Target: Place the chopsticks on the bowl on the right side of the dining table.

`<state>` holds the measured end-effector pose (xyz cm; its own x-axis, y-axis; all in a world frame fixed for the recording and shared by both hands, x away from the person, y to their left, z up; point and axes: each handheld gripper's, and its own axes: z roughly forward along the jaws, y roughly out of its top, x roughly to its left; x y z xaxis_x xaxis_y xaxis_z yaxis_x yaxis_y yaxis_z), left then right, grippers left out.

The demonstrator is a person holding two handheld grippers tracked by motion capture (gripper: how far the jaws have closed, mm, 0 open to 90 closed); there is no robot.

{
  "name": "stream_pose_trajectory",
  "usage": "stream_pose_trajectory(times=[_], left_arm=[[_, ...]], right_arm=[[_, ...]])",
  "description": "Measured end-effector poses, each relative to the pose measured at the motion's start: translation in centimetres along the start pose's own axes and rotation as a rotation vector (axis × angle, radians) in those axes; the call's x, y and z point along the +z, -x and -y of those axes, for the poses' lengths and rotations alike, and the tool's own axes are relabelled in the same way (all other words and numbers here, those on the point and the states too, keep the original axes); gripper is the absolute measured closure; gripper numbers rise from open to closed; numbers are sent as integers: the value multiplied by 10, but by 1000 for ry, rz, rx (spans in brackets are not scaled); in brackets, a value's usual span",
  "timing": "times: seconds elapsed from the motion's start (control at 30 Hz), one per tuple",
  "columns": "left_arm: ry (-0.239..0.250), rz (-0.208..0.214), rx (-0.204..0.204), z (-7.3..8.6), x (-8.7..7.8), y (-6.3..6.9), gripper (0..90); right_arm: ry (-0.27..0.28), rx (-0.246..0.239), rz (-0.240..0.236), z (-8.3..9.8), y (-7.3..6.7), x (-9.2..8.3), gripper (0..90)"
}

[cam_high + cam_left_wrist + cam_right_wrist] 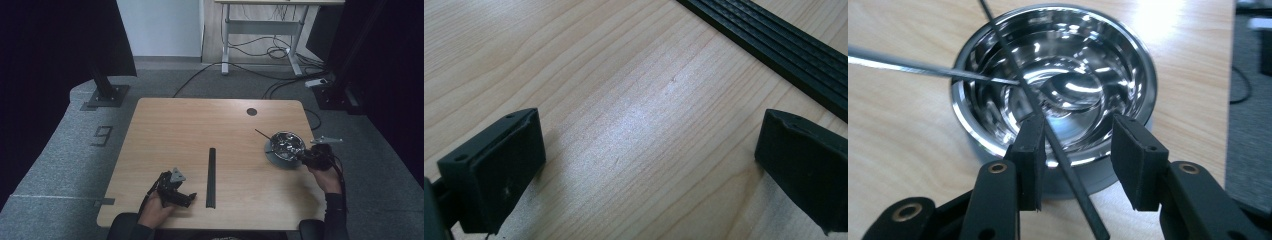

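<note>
My wooden table (200,130) carries a black strip (211,177) down its middle and a steel bowl (1053,75) at my right. My left gripper (649,165) rests wide open over bare wood beside the strip. My right gripper (1075,160) stands open at the bowl's rim, a thin black rod (1068,170) between its jaws — unpinched. I judge a grasp is beginning; next, close squarely. A "9" (102,135) marks the floor.
</note>
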<state>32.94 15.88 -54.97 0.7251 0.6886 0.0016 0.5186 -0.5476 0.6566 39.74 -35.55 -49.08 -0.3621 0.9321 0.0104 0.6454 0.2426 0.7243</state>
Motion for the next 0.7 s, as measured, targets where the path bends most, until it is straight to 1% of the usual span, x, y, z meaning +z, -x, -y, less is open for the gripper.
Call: stream_pose_trajectory(times=[0.1, 0.17, 0.2, 0.23, 0.33, 0.37, 0.4, 0.43, 0.5, 0.57, 0.6, 0.7], left_arm=[[0, 0, 0, 0, 0, 0, 0], [0, 0, 0, 0, 0, 0, 0], [0, 0, 0, 0, 0, 0, 0], [0, 0, 0, 0, 0, 0, 0], [0, 0, 0, 0, 0, 0, 0], [0, 0, 0, 0, 0, 0, 0], [0, 0, 0, 0, 0, 0, 0], [0, 0, 0, 0, 0, 0, 0], [0, 0, 0, 0, 0, 0, 0], [0, 0, 0, 0, 0, 0, 0], [0, 0, 0, 0, 0, 0, 0], [0, 0, 0, 0, 0, 0, 0]], right_arm=[[-4, -7, -15, 3, 2, -2, 585], [-11, -11, -41, 6, 5, -2, 612], [-11, -11, -41, 6, 5, -2, 612], [-9, -11, -67, 9, 6, -2, 632], [-11, -13, -74, 10, 7, -1, 646], [-20, -23, -74, 11, 8, -1, 660], [-20, -23, -74, 11, 8, -1, 660], [-33, -35, -67, 12, 9, -1, 684], [-37, -36, -69, 13, 9, -1, 695], [-32, -34, -79, 15, 12, -2, 750], [-32, -34, -79, 15, 12, -2, 750], [-28, -41, -101, 17, 13, -4, 786]])
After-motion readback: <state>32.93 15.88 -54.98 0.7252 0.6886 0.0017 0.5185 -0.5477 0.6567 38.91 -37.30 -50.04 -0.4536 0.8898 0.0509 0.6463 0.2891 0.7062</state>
